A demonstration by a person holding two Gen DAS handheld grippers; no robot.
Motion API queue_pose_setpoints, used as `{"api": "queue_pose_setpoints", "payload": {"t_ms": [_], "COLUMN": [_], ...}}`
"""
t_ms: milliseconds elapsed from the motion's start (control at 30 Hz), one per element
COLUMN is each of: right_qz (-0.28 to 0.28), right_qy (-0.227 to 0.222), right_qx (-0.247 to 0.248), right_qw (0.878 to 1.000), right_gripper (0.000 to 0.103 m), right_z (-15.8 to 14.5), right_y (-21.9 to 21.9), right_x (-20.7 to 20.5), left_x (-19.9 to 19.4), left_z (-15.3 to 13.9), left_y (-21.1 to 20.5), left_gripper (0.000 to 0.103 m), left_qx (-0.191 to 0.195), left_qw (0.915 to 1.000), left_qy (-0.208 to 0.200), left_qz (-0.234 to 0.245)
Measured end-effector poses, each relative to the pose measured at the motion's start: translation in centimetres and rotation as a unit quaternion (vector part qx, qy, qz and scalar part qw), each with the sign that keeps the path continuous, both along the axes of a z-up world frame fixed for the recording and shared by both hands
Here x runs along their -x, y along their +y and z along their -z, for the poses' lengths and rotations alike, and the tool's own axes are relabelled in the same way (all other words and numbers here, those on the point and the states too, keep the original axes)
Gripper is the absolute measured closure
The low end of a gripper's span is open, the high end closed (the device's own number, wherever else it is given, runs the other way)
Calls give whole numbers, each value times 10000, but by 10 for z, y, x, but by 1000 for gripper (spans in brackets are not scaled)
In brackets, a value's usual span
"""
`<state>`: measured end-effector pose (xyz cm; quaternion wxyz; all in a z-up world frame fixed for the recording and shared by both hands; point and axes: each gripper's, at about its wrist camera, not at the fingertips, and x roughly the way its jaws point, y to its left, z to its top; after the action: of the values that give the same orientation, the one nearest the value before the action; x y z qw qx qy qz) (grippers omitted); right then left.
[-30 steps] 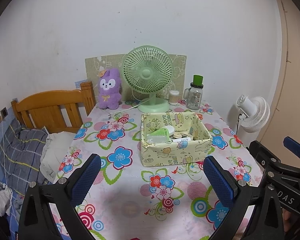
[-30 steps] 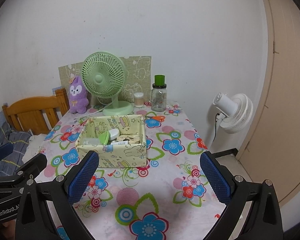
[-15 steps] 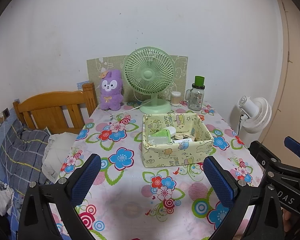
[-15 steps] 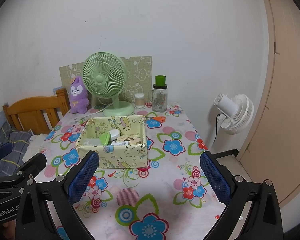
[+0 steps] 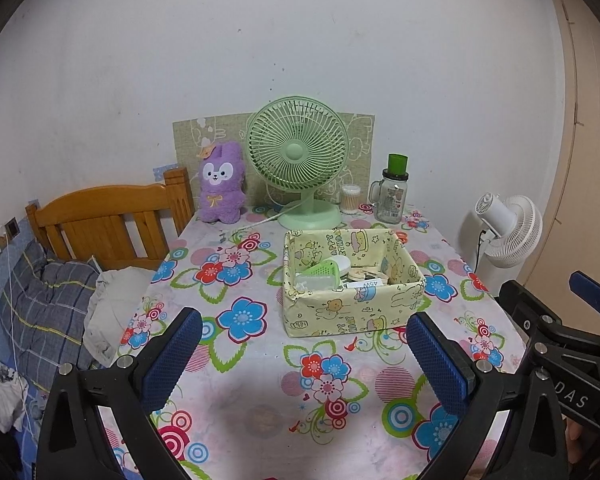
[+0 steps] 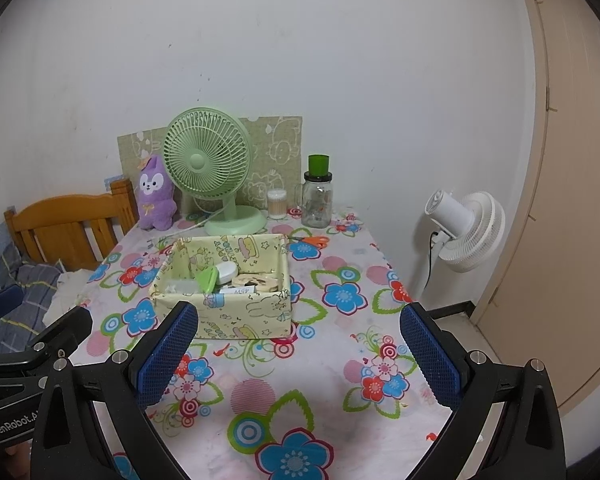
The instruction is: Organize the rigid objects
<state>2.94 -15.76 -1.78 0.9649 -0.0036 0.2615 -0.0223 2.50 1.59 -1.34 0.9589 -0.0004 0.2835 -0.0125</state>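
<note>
**Yellow fabric box sits mid-table, both our grippers held wide and empty**

Yellow printed cloth forms the storage box point(image 5: 354, 312), which stands on the flowered tablecloth point(image 5: 260, 364) a little past the middle of the table. Inside it we can make out a green ribbed item point(image 5: 320, 274), a white oval case point(image 6: 226, 269), some pale wooden pieces point(image 6: 256, 281) and a white label; the smaller contents are too crowded to name.

Our left gripper point(image 5: 300, 354) hovers over the near end of the table with its blue-padded fingers point(image 5: 172, 354) spread far apart, nothing between them. Our right gripper point(image 6: 296, 354) hangs the same way, fingers point(image 6: 430, 354) wide apart and empty, short of the box. Each gripper shows at the edge of the other's view.

Along the far edge, against the wall, we see a purple plush rabbit point(image 5: 222, 184), a green desk fan point(image 5: 298, 160), a small jar of cotton swabs point(image 5: 350, 199) and a glass mug-jar with a green cap point(image 5: 392, 194). Orange-handled scissors point(image 6: 314, 241) lie on the cloth just behind the box's far right corner. A patterned board point(image 6: 276, 148) leans on the wall behind the fan.

Off the table, a wooden headboard point(image 5: 104, 220) and plaid bedding point(image 5: 40, 304) are to the left, and a white standing fan point(image 6: 466, 230) is to the right.
</note>
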Motion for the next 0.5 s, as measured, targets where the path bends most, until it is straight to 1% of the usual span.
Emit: {"api": "queue_pose_setpoints", "payload": {"t_ms": [500], "right_qz": [0], "right_qy": [-34], "right_qx": [27], "right_qw": [10000], "right_gripper": [1], "right_z": [-1], "right_y": [0], "right_x": [0], "left_x": [1], "left_z": [-2], "left_y": [0], "left_gripper": [0], "left_qx": [-13], "left_qw": [10000], "left_qy": [-46], "left_qz": [-41]}}
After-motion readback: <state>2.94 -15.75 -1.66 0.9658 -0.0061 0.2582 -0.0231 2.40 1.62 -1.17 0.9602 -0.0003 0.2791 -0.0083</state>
